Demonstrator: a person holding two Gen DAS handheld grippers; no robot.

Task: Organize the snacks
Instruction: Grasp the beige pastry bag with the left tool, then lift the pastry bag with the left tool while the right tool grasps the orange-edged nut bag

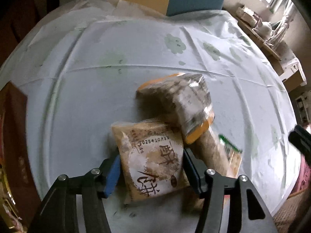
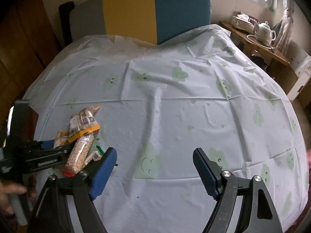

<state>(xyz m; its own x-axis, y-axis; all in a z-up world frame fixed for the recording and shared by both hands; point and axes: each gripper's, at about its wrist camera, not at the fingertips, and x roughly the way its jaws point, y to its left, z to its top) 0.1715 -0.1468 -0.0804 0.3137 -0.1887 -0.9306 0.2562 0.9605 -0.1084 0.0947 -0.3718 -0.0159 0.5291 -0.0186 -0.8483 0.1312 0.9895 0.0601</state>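
A pale cloth with green clouds (image 2: 175, 101) covers the worktop; at two o'clock, a white teapot (image 2: 265, 31) stands on a wooden shelf (image 2: 272, 53).

A tan pastry packet (image 1: 153, 159) with brown calligraphy lies flat, nearest. Just beyond it, an orange-edged clear packet (image 1: 178, 104) rests tilted across a long grain bar (image 1: 210, 151). A green-edged packet (image 1: 231, 151) lies right.

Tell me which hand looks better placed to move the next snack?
Left. Its gripper already has its fingers on either side of the brown snack packet in the pile. The right gripper is open over bare tablecloth, away from the snacks.
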